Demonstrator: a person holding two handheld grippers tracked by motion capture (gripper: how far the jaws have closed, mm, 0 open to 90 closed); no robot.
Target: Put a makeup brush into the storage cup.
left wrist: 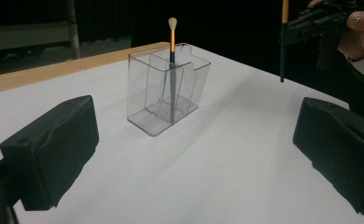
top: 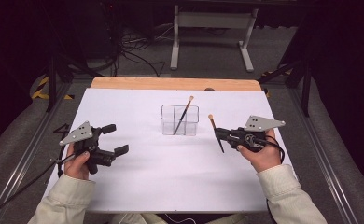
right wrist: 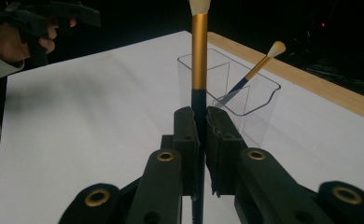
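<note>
Left gripper, near left, jaws spread, empty. Right gripper clamps a brush right of the holder containing another brush.

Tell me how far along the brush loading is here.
Done: one brush leans inside the clear holder. In hand: the right gripper is shut on a second brush, upright beside the holder. Left: placing it inside. The left gripper is open and idle.
</note>
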